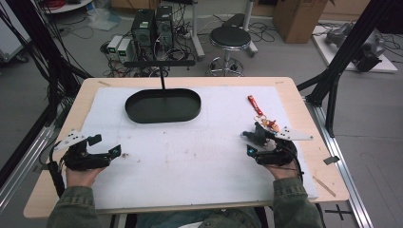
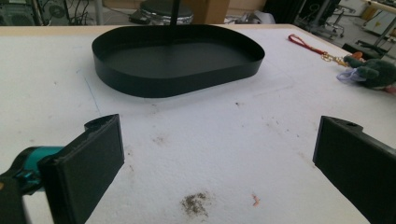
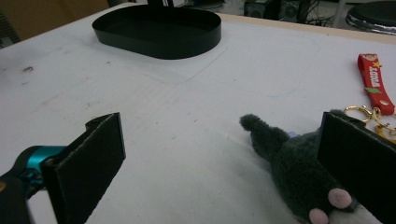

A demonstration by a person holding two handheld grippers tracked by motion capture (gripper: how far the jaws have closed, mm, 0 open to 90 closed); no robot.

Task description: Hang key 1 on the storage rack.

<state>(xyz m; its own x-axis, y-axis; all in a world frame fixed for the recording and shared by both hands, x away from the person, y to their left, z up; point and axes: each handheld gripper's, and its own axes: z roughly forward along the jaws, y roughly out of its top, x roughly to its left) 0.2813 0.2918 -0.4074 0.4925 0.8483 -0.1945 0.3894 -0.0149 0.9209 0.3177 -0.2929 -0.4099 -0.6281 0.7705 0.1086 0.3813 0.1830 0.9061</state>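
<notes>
Nearest the lens in the right gripper view: the right gripper (image 3: 219, 163), fingers (image 3: 88, 158) spread wide with nothing pressed between them. A dark grey plush toy (image 3: 299, 172) lies on the bench (image 3: 177, 116) in the gap toward the right-hand finger; that finger covers part of its body, so contact cannot be judged. Pink feet show at its lower end, and its far side is cut off by the finger.

A red strap (image 3: 374, 81) with gold rings (image 3: 357, 112) lies just beyond the toy; the link between rings and toy is hidden behind the finger.

High view: right gripper (image 1: 254, 142) sits at the right of the bench beside the plush toy (image 1: 259, 133), whose shape is hard to make out there. Red strap (image 1: 254, 104) runs away from it toward the far edge.

Left gripper (image 2: 219, 163): fingers (image 2: 88, 158) wide apart over bare, stained white surface, grasping nothing. In the high view it (image 1: 116, 151) rests at the left, well apart from the toy.

Black oval tray (image 1: 163, 105) stands at the far middle of the bench, a thin black post rising at its back rim; the post's top is cut off in both gripper views.
</notes>
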